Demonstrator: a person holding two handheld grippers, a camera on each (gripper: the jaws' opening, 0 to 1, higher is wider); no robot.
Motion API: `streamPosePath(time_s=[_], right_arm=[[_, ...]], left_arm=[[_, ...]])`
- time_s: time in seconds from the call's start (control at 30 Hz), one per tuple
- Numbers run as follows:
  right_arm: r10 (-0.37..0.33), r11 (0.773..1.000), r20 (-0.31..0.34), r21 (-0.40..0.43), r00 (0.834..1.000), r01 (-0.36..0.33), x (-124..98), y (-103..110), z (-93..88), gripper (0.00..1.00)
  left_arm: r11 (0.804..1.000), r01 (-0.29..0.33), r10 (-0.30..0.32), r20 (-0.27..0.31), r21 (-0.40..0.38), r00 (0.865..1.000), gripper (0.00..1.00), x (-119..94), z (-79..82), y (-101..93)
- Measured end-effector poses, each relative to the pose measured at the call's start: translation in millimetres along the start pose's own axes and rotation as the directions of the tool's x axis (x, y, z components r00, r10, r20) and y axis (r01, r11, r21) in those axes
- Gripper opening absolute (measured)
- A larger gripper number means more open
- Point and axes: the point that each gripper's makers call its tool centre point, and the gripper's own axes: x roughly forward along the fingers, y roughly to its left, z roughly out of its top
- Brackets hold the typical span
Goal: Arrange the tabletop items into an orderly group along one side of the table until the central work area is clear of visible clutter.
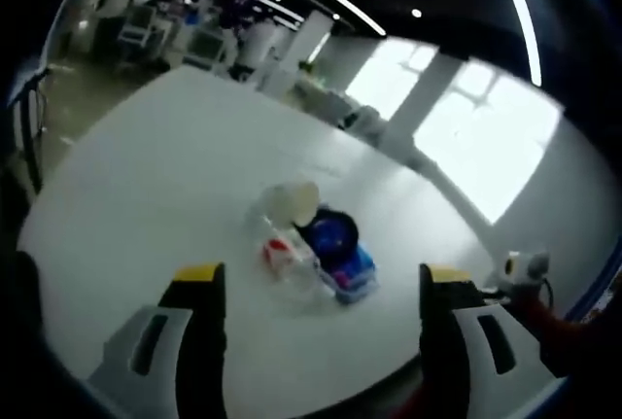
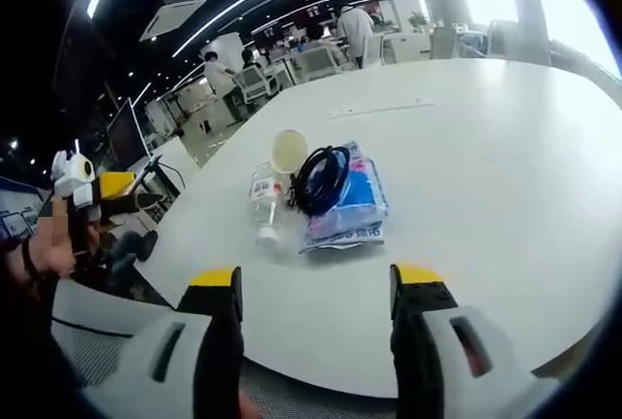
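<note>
Right gripper view, items by size, largest first.

1. Table (image 2: pixel 505 176): white, broad, rounded edge; most of its top is bare. In the left gripper view the table (image 1: pixel 146 195) runs off toward 11 o'clock.

2. Blue packet (image 2: pixel 352 207): flat soft pack with printed face, lying at the middle of the view. It serves as the base of the cluster. In the left gripper view the blue packet (image 1: pixel 355 273) sits at the 5 o'clock end of the group.

3. Black cable (image 2: pixel 321 178): coiled, resting on the packet's 10 o'clock part; seen as a dark coil (image 1: pixel 328 232) from the other side.

4. Clear bottle (image 2: pixel 262 203): lying on its side, white cap toward 6 o'clock, touching the packet's edge at 9 o'clock. Also seen as bottle (image 1: pixel 287 261), with a red label.

5. Cup (image 2: pixel 288 150): pale, tipped so its mouth faces the camera, at 12 o'clock of the bottle. Also cup (image 1: pixel 290 202).

Judgement: the four items already touch, but the group lies some way in from the table's edge, so it probably has yet to go to one side.

Right hand-held gripper (image 2: pixel 316 288): jaws apart, empty, short of the cluster, aimed at it.
Left hand-held gripper (image 1: pixel 323 283): jaws apart, empty, facing the cluster from the opposite side.
</note>
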Motion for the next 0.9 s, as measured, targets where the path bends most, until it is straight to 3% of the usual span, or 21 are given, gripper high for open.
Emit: streamPosePath(time_s=[0.23, 0.47, 0.9], right_arm=[[0.013, 1.0, -0.024, -0.027, 1.0, -0.013, 3, 6, -4.4, 0.61], [0.015, 1.0, -0.017, -0.002, 1.0, -0.015, 2, 3, -3.6, 0.61], [0.024, 1.0, -0.035, 0.001, 0.999, -0.024, 4, 5, -8.2, 0.61]], left_arm=[[1.0, 0.011, -0.011, -0.006, 0.028, 1.0, 0.78, 15, 7.2, -4.4], [0.998, 0.018, -0.016, -0.026, 0.052, 1.0, 0.78, 23, 9.2, -6.1], [0.998, 0.012, -0.01, -0.036, 0.056, 0.999, 0.78, 19, 12.9, -2.0]])
